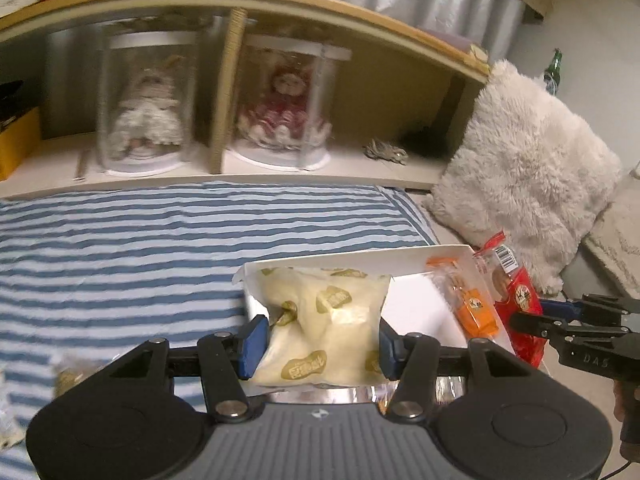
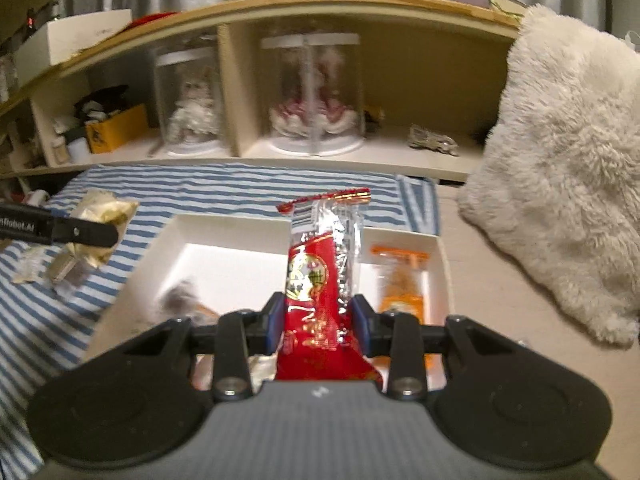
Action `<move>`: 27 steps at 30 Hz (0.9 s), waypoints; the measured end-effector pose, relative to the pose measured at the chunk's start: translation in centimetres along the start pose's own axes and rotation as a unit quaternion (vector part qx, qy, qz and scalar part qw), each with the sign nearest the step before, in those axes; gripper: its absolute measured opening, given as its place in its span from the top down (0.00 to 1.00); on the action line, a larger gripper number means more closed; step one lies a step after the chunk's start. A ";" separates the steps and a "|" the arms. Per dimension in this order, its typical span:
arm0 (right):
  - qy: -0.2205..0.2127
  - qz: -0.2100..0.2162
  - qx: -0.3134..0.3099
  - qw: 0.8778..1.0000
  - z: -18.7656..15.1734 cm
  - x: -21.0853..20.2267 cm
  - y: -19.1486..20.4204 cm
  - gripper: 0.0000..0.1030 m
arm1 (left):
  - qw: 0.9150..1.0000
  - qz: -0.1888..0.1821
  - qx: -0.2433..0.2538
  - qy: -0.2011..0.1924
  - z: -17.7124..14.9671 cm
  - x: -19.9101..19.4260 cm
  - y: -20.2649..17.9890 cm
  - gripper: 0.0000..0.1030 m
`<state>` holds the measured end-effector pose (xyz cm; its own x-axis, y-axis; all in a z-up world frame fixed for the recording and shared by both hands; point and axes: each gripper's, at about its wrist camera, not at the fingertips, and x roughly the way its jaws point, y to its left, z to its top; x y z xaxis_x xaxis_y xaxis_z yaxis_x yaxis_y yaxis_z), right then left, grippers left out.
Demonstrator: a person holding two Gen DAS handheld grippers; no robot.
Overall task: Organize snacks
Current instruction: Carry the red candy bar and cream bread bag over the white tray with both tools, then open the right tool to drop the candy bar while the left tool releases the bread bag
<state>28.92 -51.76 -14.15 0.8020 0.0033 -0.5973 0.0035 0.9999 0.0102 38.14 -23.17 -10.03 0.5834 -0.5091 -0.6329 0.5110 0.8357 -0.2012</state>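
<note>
Partly hidden, red packet [image 2: 316, 280] lower end behind right gripper [image 2: 318, 320].

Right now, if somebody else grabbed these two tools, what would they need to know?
Left hand-held gripper: shut on the pale yellow packet, held above the white box.
Right hand-held gripper: shut on the red packet, also above the box.
Done: an orange packet lies in the box.
Left: put both held packets in; more wrappers remain on the striped sheet.
</note>
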 end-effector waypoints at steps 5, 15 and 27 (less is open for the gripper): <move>-0.003 -0.011 -0.023 1.000 -0.1 2.2 -1.8 0.60 | 1.000 -0.001 0.007 0.004 1.1 4.5 -1.6 0.46; 0.009 -0.008 -0.068 0.998 0.1 8.1 -2.4 0.60 | 0.999 -0.029 -0.013 0.032 0.6 12.3 -3.6 0.46; 0.047 0.045 -0.017 0.998 0.1 10.3 -1.5 0.60 | 0.997 -0.021 -0.038 0.067 -0.1 15.5 -5.0 0.46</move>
<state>37.25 -53.23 -20.27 0.7389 0.0923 -0.6674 -0.0874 0.9953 0.0409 44.55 -35.16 -18.90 0.4692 -0.5165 -0.7163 0.4813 0.8296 -0.2829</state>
